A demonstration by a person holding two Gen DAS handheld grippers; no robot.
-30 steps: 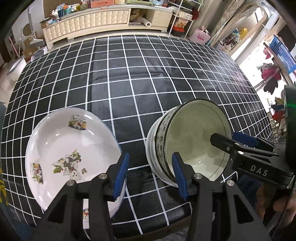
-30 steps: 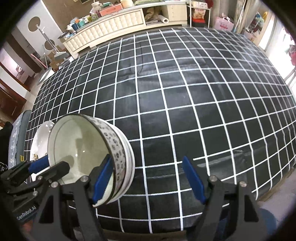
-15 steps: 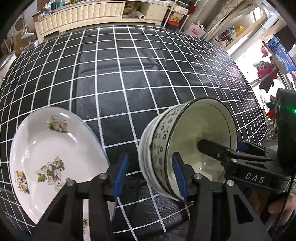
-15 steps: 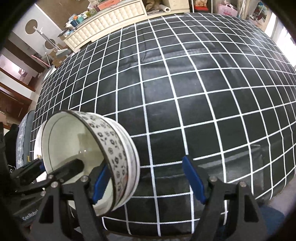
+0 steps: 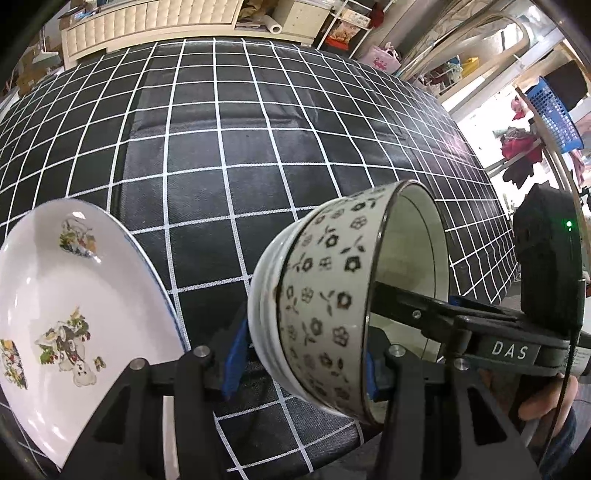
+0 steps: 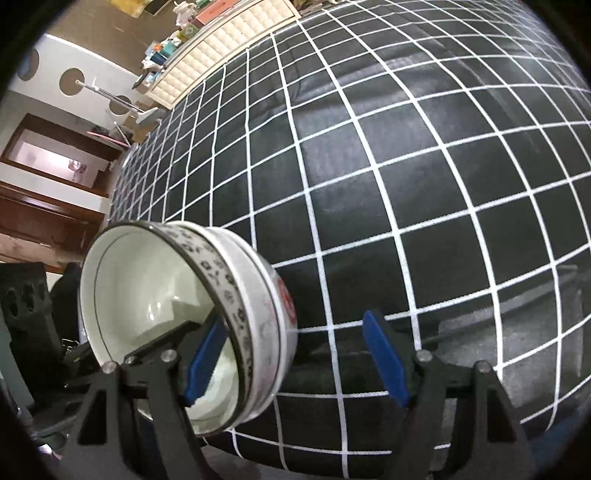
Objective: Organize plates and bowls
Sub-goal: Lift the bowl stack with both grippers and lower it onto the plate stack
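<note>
A stack of nested bowls, the inner one flower-patterned, is tipped on its side and lifted off the black grid tablecloth. My left gripper is shut on the stack's rim, its right finger inside the bowl. The stack also shows in the right wrist view. My right gripper is open; its left finger reaches inside the bowl, its right finger stands free over the cloth. A white plate with cartoon prints lies at the left front of the table.
The black tablecloth with white grid lines covers the table; its front edge is close below the grippers. A cream cabinet stands beyond the far edge. Shelves and a blue basket are at the right.
The bowl stack has been lifted and tilted further onto its side in my left gripper. Both grippers have risen and moved closer over the table's front edge.
</note>
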